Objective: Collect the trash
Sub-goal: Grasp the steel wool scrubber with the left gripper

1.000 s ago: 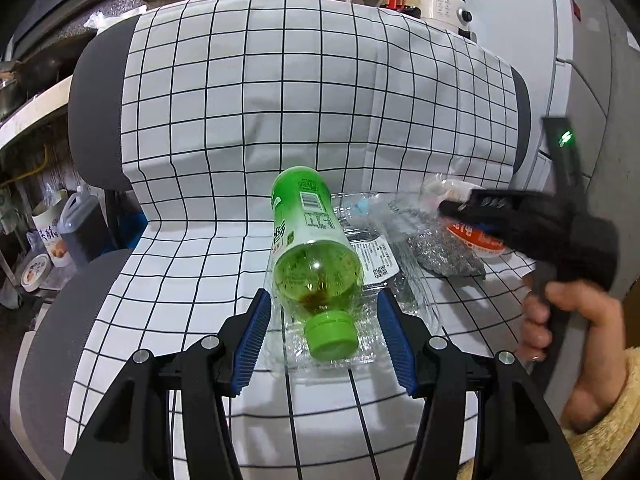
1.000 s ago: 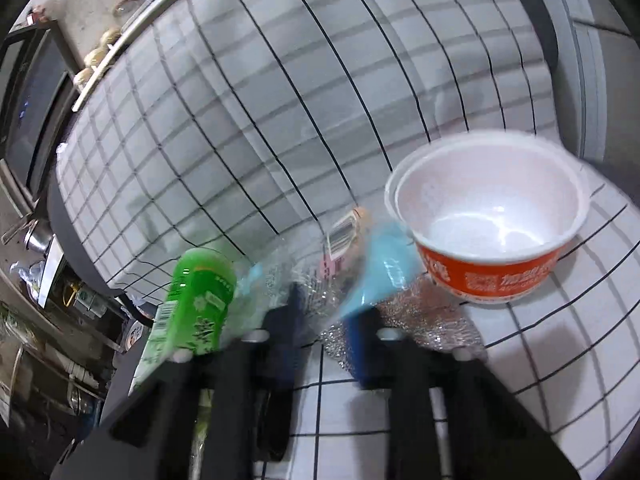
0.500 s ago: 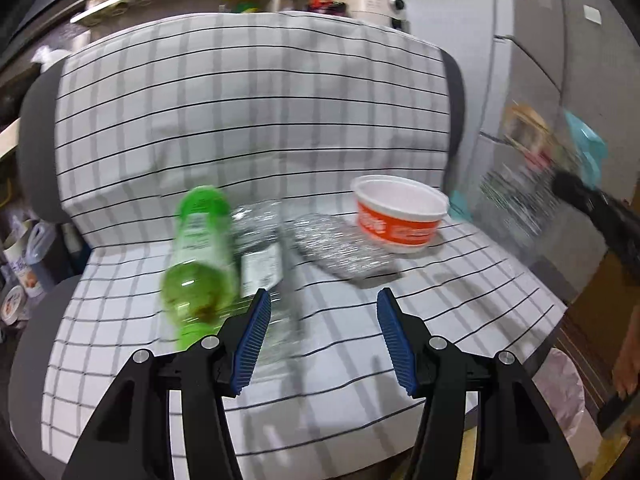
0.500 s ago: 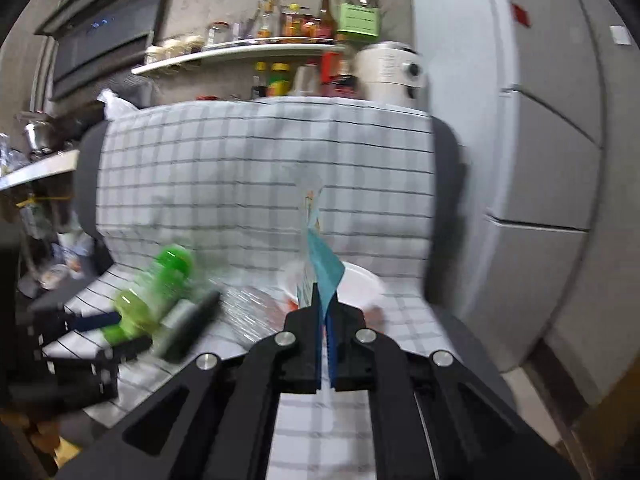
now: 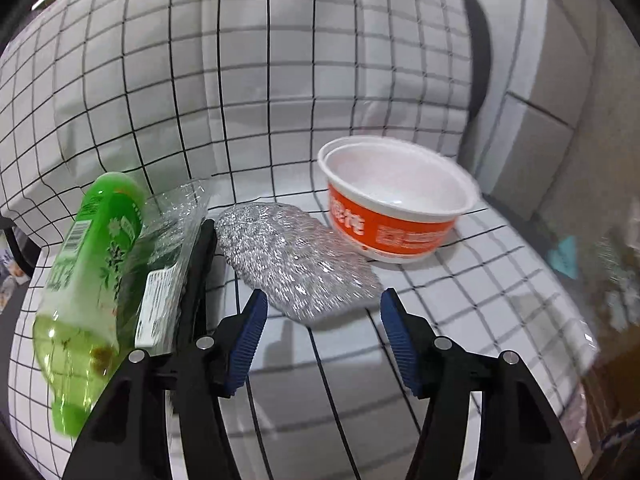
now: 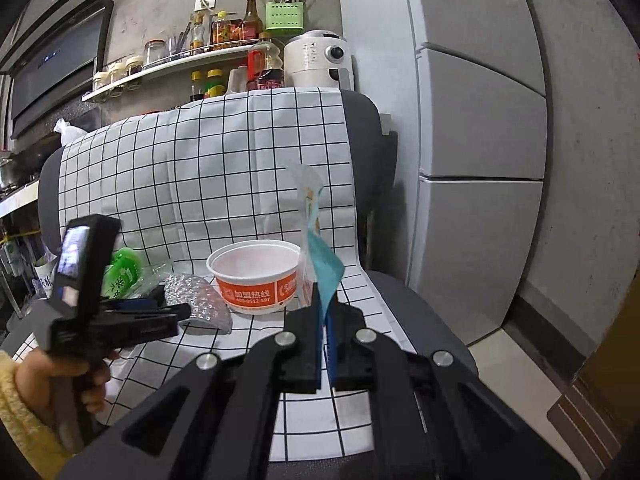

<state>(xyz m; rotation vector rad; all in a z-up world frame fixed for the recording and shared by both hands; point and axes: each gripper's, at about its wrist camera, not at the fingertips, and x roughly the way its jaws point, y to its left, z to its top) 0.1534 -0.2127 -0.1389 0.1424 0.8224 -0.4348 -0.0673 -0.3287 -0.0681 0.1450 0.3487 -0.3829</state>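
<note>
The right gripper (image 6: 323, 330) clamps its jaws on a thin wrapper (image 6: 316, 248), which could slip free. The left gripper (image 5: 322, 320), jaws opening and empty, nears the silver pouch (image 5: 296, 260) mid-seat on the chair (image 5: 460, 300); it may nudge the bowl (image 5: 396, 208).

A dark grey padded chair (image 6: 416, 312) draped with a white cloth of thin black grid lines (image 6: 224, 168) stands against a rough grey concrete wall (image 6: 160, 12). Behind it a white wall shelf (image 6: 168, 66) carries bottles and jars beside a white kitchen appliance (image 6: 316, 60). A tall pale grey refrigerator (image 6: 476, 120) stands at the right, over a light tiled floor (image 6: 516, 364).
</note>
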